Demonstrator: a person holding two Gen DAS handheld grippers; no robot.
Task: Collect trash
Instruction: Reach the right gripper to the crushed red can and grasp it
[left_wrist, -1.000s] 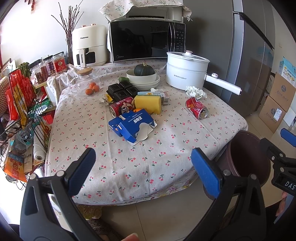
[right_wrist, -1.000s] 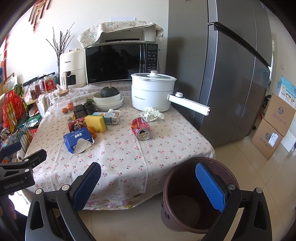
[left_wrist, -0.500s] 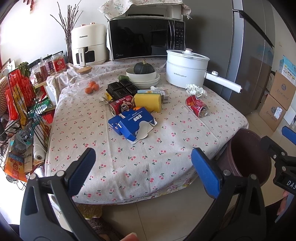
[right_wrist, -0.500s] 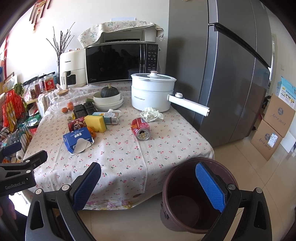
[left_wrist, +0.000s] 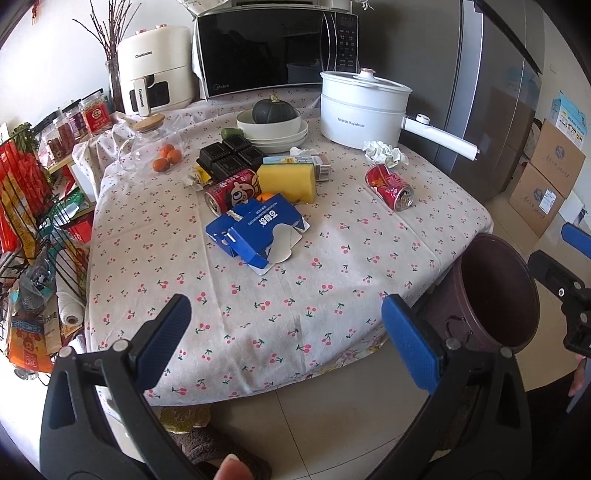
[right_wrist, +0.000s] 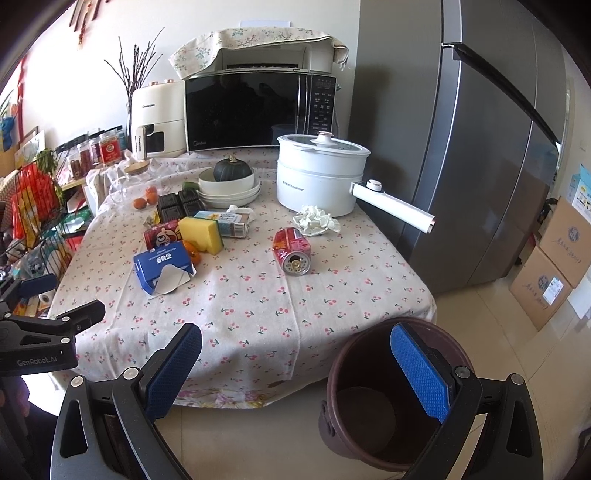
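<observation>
two grippers, both empty with jaws spread wide: left gripper hangs over the near edge of the desk, right gripper off the near right corner, over the brown bin on the floor.

trash, all still on the desk: torn blue carton mid-desk, red can on its side to the right, crumpled tissue just beside the white electric pot, second red can lying against the yellow sponge.

risks, my read:
- cans on their sides will likely roll if a jaw nudges one end; the right one could go off the edge.
- left can is packed in with the sponge, an orange and the black tray; a wide grab may drag keepers along.
- tissue sits near the pot handle; a careless reach could bump it.
- bin mouth is below desk level, so an early release lands on the floor.

views: right wrist looks straight into the bin, which appears empty; left wrist catches only its tilted rim, plus a fingertip and something brown on the floor under the desk edge.
</observation>
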